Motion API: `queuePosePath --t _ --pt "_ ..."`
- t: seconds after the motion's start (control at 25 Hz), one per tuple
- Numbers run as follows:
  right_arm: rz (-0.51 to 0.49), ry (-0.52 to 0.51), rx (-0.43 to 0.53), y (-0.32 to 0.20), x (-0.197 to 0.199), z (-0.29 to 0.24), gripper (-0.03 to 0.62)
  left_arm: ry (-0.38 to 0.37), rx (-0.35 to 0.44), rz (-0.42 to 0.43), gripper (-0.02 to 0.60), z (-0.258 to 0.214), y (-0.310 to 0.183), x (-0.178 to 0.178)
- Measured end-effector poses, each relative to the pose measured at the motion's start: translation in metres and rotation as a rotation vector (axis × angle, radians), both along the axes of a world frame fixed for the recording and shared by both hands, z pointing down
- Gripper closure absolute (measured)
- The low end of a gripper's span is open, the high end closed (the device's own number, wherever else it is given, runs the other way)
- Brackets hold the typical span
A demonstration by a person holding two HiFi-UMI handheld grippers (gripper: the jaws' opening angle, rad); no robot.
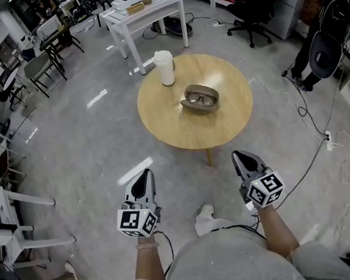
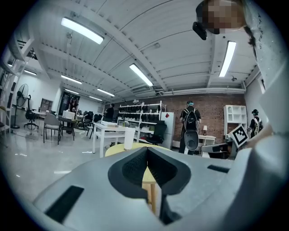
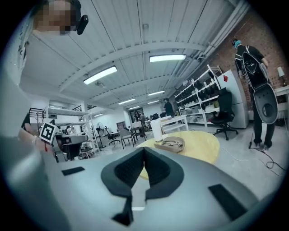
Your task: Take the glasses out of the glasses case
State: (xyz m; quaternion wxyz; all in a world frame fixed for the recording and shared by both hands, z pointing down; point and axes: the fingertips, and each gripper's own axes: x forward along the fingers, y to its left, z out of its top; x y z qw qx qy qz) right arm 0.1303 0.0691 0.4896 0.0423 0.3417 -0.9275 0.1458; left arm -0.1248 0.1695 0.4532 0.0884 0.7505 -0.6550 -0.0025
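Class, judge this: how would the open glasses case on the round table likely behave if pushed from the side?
The glasses case looks small and lies loose on the smooth table, so a push would probably slide it. It sits low and wide, so tipping or rolling seems unlikely. The thin glasses inside might shift.

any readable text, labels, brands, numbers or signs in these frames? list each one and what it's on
No readable text in any view.
On the left marker cube of the left hand-held gripper: black-and-white square pattern, no letters.
On the right marker cube of the right hand-held gripper: the same.
On the white cabinet: a red diamond sticker, too small to read.
On the glasses case and the white cup: no print visible.
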Motion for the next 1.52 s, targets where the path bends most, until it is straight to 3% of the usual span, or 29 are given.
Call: queuePosePath --t 0.52,0.88,1.12,1.52 --pt "-0.024 0.016 -0.001 -0.069 -0.023 0.001 0.588 -0.004 0.000 0.023 0.577 0.000 -0.076 -0.017" --pt "-0.016 0.026 -0.049 -0.089 -0.026 0.008 0.588 -0.009 -0.080 0.067 0.577 0.015 -0.104 -0.016" --pt "-0.020 0.054 -0.052 -0.114 -0.044 0.017 0.588 -0.011 -0.068 0.109 0.577 0.017 -0.155 -0.026" --pt "0.004 0.159 -0.077 -0.180 -0.062 0.021 0.588 0.053 -0.074 0.208 0.577 0.017 -0.254 -0.029"
